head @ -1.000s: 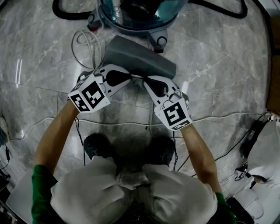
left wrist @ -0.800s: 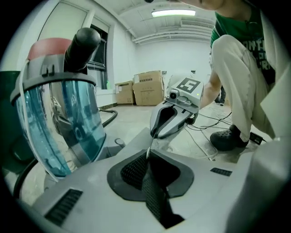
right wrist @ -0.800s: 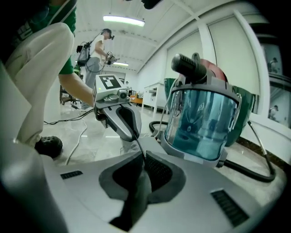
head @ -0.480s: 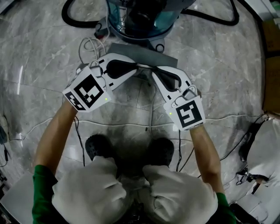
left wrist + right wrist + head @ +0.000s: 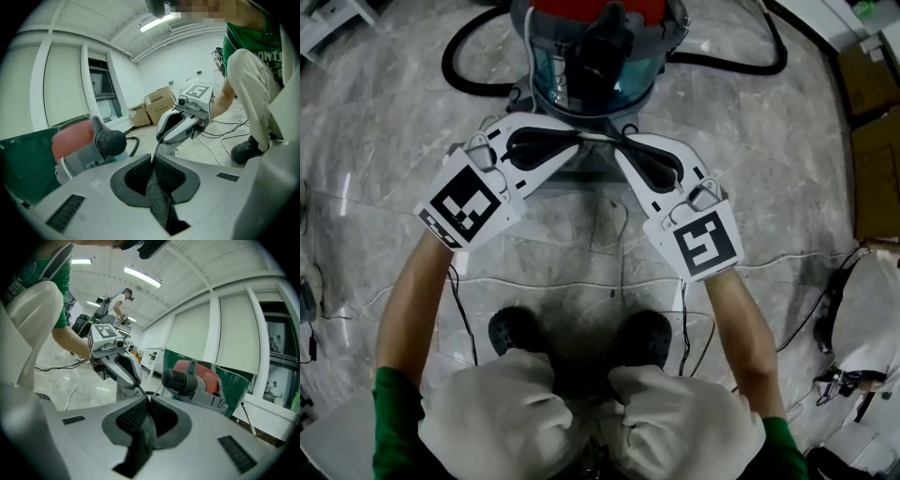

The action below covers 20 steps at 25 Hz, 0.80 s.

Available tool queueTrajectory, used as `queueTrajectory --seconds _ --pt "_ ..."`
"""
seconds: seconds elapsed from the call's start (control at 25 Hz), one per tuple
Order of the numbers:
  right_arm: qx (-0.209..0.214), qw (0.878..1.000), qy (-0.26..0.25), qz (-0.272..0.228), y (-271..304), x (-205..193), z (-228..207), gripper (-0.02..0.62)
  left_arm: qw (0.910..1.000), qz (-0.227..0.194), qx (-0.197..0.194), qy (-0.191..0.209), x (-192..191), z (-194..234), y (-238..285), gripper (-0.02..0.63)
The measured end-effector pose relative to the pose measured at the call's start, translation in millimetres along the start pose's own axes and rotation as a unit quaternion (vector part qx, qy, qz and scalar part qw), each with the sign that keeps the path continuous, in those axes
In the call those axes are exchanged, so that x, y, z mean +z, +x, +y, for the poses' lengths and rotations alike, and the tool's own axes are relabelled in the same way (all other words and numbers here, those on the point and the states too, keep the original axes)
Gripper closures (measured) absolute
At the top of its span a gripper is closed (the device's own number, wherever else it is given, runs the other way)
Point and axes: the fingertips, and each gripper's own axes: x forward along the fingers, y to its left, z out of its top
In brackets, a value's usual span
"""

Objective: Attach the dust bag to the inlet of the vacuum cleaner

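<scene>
Dust bag (image 5: pixel 581 171) hanging just in front of the vacuum cleaner (image 5: pixel 600 47)
Its thin top edge runs between the two tips: left gripper (image 5: pixel 579 138) and right gripper (image 5: pixel 621 142) each pinch it, jaws nearly closed, above the floor (image 5: pixel 769 187).

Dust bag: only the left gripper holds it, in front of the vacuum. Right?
Not quite. Both hold it: the left gripper and the right gripper are each shut on the dust bag's thin edge, in front of the vacuum. The left gripper view shows both on that edge.
</scene>
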Motion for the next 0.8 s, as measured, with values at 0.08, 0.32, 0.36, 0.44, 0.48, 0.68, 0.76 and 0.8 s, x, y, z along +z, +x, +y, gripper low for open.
queueTrajectory --seconds 0.08,0.32,0.36,0.44,0.48,0.68,0.76,0.8 --pt "-0.006 1.0 -0.001 -0.008 -1.8 11.3 -5.8 0.566 0.9999 -0.002 0.01 0.007 10.5 6.3 -5.3 0.578" --pt "-0.028 0.999 0.001 -0.024 -0.9 38.2 -25.3 0.563 0.9992 -0.006 0.036 0.018 32.6 28.5 -16.1 0.578" --pt "-0.031 0.999 0.0 -0.025 0.5 41.9 -27.9 0.563 0.999 -0.006 0.038 0.022 35.1 32.4 -18.0 0.578" --pt "-0.037 0.999 0.001 -0.028 3.4 48.5 -31.7 0.563 0.9987 -0.003 0.041 0.03 39.2 39.4 -22.2 0.578" --pt "-0.039 0.999 0.001 -0.03 4.9 51.4 -33.5 0.563 0.9985 -0.002 0.043 0.033 41.0 42.5 -24.0 0.578" --pt "-0.054 0.998 0.019 -0.026 10.4 58.8 -44.8 0.563 0.9977 0.006 0.055 0.039 46.0 58.1 -25.4 0.577" --pt "-0.058 0.998 0.025 -0.023 12.6 58.2 -49.4 0.563 0.9974 0.01 0.059 0.04 46.2 63.0 -23.1 0.574" --pt "-0.059 0.998 0.026 -0.023 13.8 57.3 -51.2 0.563 0.9972 0.011 0.06 0.043 45.8 64.7 -21.8 0.574"
